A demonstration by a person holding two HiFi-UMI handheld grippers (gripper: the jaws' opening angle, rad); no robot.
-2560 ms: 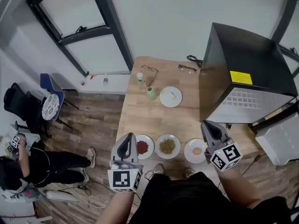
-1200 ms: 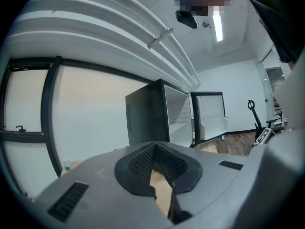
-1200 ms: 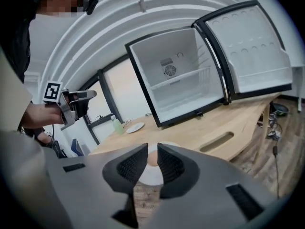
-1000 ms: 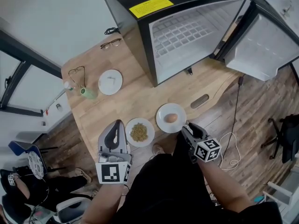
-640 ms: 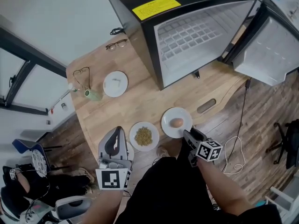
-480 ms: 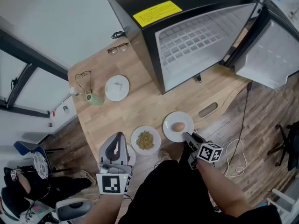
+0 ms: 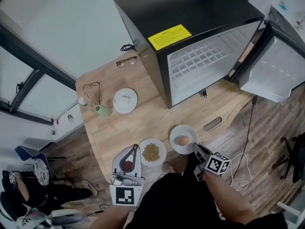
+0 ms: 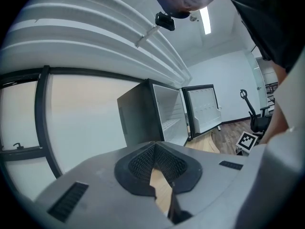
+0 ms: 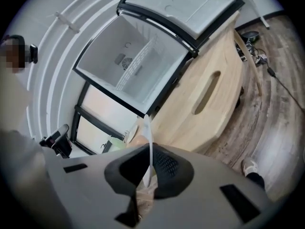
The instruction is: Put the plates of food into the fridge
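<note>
Three plates of food sit along the wooden table's near edge. My right gripper is at the near rim of the white plate with an egg; its jaws are closing, and the thin plate rim is pinched edge-on between the pads. A plate of yellow-green food lies to its left. My left gripper hangs shut and empty over the plate of red food. The black fridge stands open at the back right, its white inside empty.
A fourth white plate, a green cup, a small bottle and two pairs of glasses lie at the table's far left. The fridge door swings out right. A cable trails on the floor. A person sits at lower left.
My right gripper has reached the egg plate's near rim and its jaws have come together on it. The left gripper now hangs over the red-food plate. The head camera has shifted.
</note>
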